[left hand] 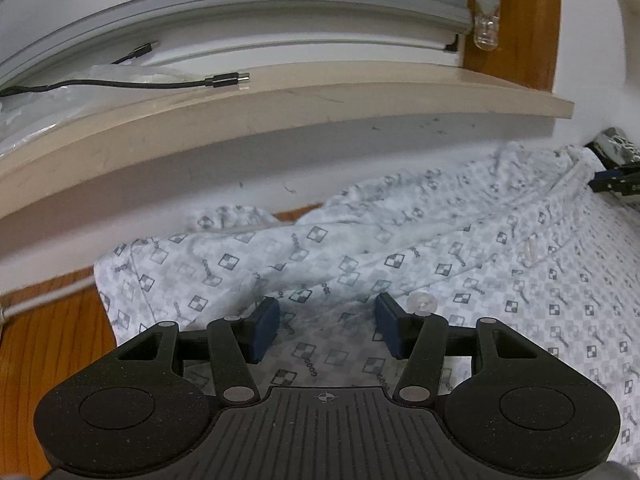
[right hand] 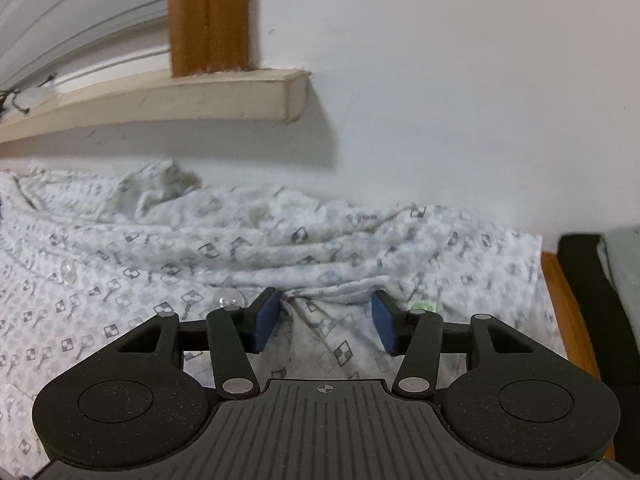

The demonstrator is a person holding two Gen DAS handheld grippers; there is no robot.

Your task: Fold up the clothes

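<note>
A white shirt (left hand: 440,240) printed with small grey checked squares lies rumpled on a wooden table (left hand: 48,340), bunched against the wall. My left gripper (left hand: 326,308) hovers over the shirt's left part, blue pads apart, nothing pinched. A clear button (left hand: 422,303) sits by its right finger. The right gripper's fingers (left hand: 612,184) show at the far right edge near the collar. In the right wrist view my right gripper (right hand: 325,304) stands open above the shirt (right hand: 200,240). A ridge of folds lies between its pads without being squeezed, and a clear button (right hand: 228,298) lies by its left finger.
A beige window sill (left hand: 280,120) juts out above the table, with a black USB cable (left hand: 160,84) on it. A blind cord pull (left hand: 486,32) hangs by the wooden frame. The white wall (right hand: 440,100) is close behind. A black chair (right hand: 592,280) stands right of the table edge.
</note>
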